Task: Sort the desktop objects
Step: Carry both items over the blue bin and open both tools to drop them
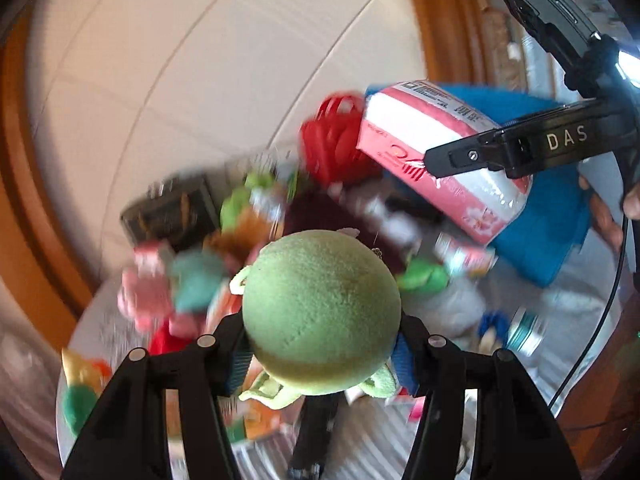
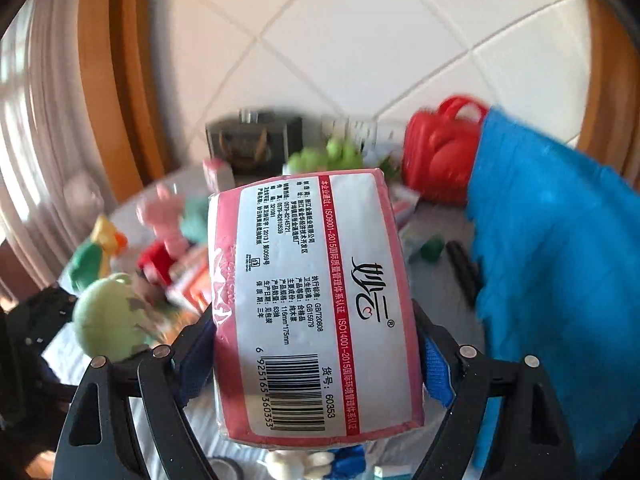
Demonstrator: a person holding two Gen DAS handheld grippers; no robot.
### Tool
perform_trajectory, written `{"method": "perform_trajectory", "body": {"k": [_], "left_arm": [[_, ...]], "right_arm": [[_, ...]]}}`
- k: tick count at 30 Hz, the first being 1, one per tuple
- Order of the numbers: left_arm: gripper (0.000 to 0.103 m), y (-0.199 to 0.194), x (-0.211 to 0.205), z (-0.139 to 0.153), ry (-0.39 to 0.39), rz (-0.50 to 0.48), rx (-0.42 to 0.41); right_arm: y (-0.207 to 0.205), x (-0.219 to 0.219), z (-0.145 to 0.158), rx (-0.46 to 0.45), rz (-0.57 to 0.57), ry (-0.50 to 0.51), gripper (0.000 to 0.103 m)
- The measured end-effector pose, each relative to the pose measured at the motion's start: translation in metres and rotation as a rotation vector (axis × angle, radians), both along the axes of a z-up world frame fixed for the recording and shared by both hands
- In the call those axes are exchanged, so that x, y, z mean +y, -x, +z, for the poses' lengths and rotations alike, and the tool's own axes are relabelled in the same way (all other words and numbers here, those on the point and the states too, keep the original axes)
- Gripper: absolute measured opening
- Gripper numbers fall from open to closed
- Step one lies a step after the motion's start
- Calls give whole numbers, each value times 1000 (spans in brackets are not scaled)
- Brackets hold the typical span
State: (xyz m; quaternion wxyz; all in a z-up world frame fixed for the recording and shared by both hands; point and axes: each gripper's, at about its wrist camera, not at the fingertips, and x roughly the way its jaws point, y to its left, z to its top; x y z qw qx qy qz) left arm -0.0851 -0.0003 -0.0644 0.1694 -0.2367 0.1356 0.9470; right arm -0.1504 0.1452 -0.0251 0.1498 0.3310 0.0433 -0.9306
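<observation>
fuzzy round green plush (image 1: 320,316) – left gripper (image 1: 320,344) clamped | glossy tissue pack (image 2: 312,308) – right gripper (image 2: 316,356) clamped

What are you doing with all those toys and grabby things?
A person is sorting a messy table with two grabbers. The left gripper holds a green plush toy between its fingers. The right gripper holds a pink tissue pack, lifted above the clutter. More toys, a red basket and a blue cloth are nearby.
</observation>
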Motion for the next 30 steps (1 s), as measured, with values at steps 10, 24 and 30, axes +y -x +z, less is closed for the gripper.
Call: {"method": "perform_trajectory", "body": {"k": [10, 24, 30], "left_arm": [[57, -9, 107, 98, -36, -186, 187], [59, 7, 291, 154, -65, -238, 219], [63, 31, 344, 165, 0, -196, 165]], "right_arm": [[-67, 98, 104, 234, -177, 78, 85], [-84, 285, 120, 258, -463, 79, 85], [-72, 339, 126, 253, -536, 74, 86]]}}
